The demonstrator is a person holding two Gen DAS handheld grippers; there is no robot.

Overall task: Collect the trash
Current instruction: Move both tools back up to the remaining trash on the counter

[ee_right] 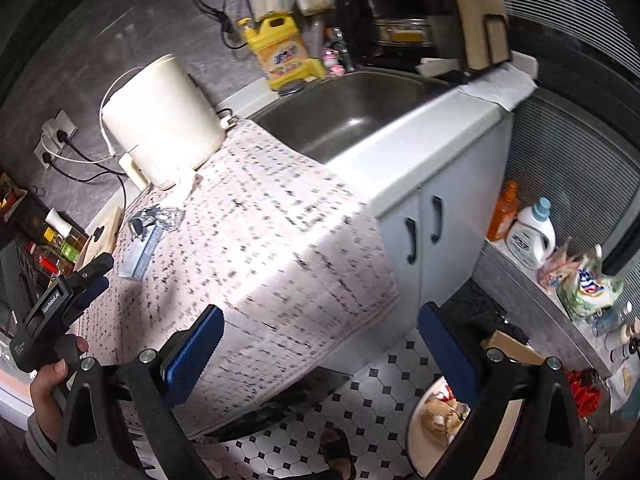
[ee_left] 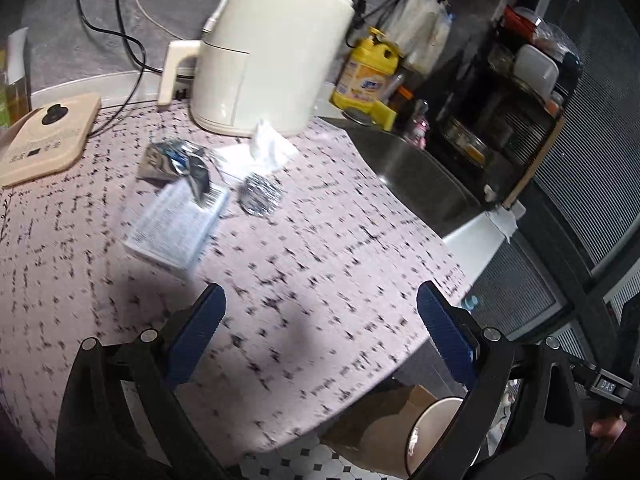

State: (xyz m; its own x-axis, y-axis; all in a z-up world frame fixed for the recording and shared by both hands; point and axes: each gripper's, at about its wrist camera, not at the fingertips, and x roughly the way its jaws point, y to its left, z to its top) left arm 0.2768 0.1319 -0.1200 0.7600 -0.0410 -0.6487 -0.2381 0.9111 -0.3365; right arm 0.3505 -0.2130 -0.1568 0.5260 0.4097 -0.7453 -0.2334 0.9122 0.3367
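Trash lies on the patterned countertop [ee_left: 320,248]: a crumpled silver wrapper [ee_left: 176,160], a flat printed carton [ee_left: 176,228], a foil ball [ee_left: 260,196] and a white tissue [ee_left: 270,146]. My left gripper [ee_left: 320,312] hovers open over the counter's near part, well short of the trash, with nothing between its blue pads. My right gripper [ee_right: 320,328] is open and empty above the counter's front corner. In the right wrist view the same trash cluster [ee_right: 154,220] shows far left, with the left gripper [ee_right: 86,280] in a hand. A round bin [ee_right: 440,420] with litter stands on the floor below.
A cream air fryer [ee_left: 264,56] stands behind the trash, a beige scale [ee_left: 48,136] at left. The sink [ee_right: 348,116] with yellow detergent [ee_right: 280,56] lies at the right, a dish rack [ee_left: 504,112] beyond. Cabinet doors [ee_right: 424,232] and tiled floor [ee_right: 360,400] lie below.
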